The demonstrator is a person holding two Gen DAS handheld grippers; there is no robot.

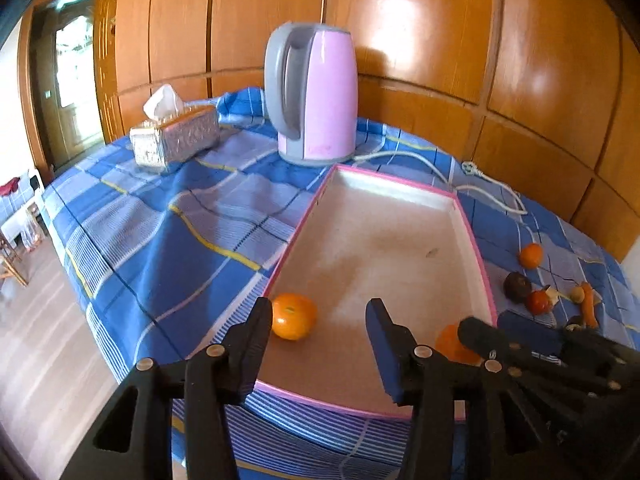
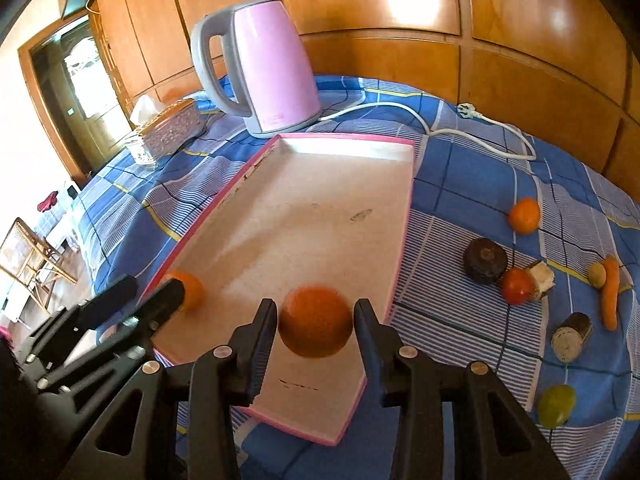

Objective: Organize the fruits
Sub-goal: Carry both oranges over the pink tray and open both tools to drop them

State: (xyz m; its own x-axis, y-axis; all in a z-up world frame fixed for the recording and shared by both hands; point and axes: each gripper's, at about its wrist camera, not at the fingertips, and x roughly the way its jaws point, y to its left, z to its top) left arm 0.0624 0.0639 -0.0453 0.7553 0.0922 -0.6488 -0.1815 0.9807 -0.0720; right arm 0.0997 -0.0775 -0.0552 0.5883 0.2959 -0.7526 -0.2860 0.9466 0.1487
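A pink-rimmed tray (image 1: 476, 240) (image 2: 404, 240) lies on the blue checked cloth. In the left wrist view, one orange (image 1: 294, 316) rests on the tray floor in the near left corner. My left gripper (image 1: 320, 320) is open around it: the orange is beside the left finger and well clear of the right one. In the right wrist view, my right gripper (image 2: 316, 314) is shut on a second orange (image 2: 316, 322) just above the tray's near end. Both pads touch its sides.
Loose on the cloth right of the tray are a third orange (image 2: 525, 215), a dark round fruit (image 2: 485, 266), a red fruit (image 2: 518, 286), a carrot (image 2: 611, 296) and a green fruit (image 2: 556, 405). A pink kettle (image 1: 316, 92), its cord (image 2: 480, 128) and a tissue box (image 1: 176, 140) stand behind.
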